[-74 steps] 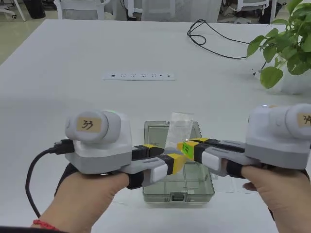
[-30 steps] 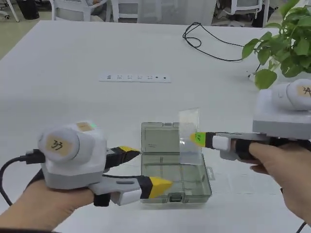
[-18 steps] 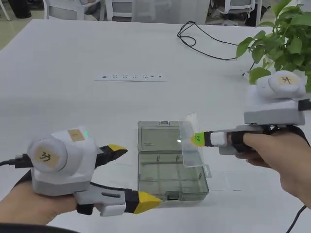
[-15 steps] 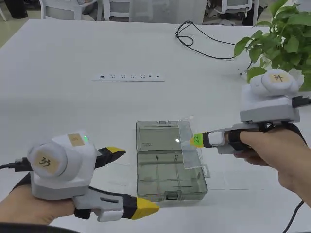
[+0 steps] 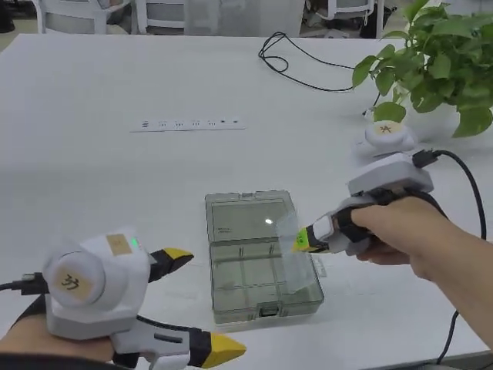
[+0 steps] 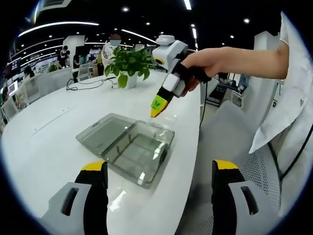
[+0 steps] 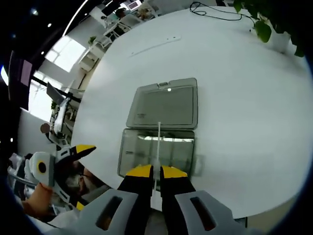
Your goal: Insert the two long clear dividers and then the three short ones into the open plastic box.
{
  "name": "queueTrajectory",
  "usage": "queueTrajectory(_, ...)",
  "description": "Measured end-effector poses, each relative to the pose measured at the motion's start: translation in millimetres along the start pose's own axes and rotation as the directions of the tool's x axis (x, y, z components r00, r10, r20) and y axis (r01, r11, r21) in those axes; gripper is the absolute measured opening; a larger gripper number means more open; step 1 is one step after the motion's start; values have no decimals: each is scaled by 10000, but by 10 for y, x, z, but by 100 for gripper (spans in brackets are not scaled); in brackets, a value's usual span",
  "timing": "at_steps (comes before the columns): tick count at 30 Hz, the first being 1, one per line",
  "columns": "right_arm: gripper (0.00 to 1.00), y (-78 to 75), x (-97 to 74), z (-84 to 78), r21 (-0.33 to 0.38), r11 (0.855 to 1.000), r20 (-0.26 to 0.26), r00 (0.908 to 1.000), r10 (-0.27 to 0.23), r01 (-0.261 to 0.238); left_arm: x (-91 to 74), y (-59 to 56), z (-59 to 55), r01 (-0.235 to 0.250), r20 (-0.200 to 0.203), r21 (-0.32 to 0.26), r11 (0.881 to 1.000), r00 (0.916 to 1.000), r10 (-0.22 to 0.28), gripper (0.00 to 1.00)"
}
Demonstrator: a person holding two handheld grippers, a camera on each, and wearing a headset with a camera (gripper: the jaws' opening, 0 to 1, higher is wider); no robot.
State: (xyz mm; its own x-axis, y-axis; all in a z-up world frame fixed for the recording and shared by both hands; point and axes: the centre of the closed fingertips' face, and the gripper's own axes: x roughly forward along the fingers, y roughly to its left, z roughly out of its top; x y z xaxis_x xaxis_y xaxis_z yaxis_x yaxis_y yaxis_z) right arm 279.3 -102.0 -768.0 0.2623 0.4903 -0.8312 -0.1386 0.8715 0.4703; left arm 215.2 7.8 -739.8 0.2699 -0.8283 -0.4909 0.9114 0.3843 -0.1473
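Tabletop (image 5: 115, 177): white and broad; it carries everything below.
Plant (image 5: 431, 62): leafy, at the far right corner, well apart from the work.
Open plastic box (image 5: 246, 216): smoky clear, near the front edge. The lid lies flat on the far side and the base with the latch on the near side.
Left tool (image 5: 206, 302): jaws wide and empty. It is low at the near left, beside the box's left wall but apart from it.
Right tool (image 5: 299, 241): reaching in from the box's right side, jaws pinched narrow on the clear divider (image 5: 289, 258).
Divider, position: standing on edge over the right part of the base. Whether its lower edge sits in a slot, I cannot tell.
Divider, axis: in the right gripper view it shows as a thin line (image 7: 159, 139) running straight out from the jaws, from latch side toward hinge side.
Deciding relation: the base lies directly under the held sheet, so the right hand is the nearer one. Seating it probably calls for a straight push down along that line.
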Motion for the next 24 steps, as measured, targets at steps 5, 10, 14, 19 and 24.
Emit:
queueTrajectory(5,7,-42,79,-27,23,9996,-212,9994,-291,291,5,-15,-4,107,73,-11,9999,9999,-107,89)
queueTrajectory(10,7,-68,127,-40,-20,9985,-389,9978,-543,542,11,-18,-31,194,33,50,9998,9998,-194,89)
queueTrajectory(14,7,-104,170,-59,-14,9979,-518,9966,-647,648,12,-7,-24,191,100,11,9998,9998,-191,88)
queueTrajectory(19,7,-116,217,-83,10,9976,-664,9954,-685,687,11,-6,-25,194,122,-22,9998,9997,-194,87)
queueTrajectory(24,7,-136,246,-81,-58,9968,-735,9941,-804,802,8,0,-8,175,217,-127,9998,9996,-173,87)
